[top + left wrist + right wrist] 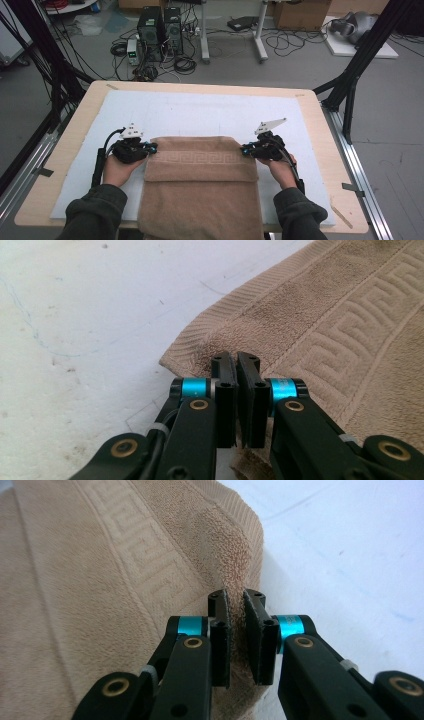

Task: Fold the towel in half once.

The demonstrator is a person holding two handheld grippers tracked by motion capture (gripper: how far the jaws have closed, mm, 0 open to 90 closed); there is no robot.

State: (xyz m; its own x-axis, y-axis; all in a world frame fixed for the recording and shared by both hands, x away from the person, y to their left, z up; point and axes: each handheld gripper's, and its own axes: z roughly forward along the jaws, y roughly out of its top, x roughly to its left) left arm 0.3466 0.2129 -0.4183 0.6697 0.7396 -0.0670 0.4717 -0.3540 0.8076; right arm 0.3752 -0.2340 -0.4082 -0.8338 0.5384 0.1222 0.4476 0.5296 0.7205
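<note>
Left gripper [236,365] pinching thin fold at far-left corner of beige terry towel with embossed key-pattern band [200,190]; right gripper [235,602] pinching far-right corner. Towel folded on white mat [200,110], near edge overhanging table. Risk: shallow bite slips on lift; only top layer caught, fold skews.
</note>
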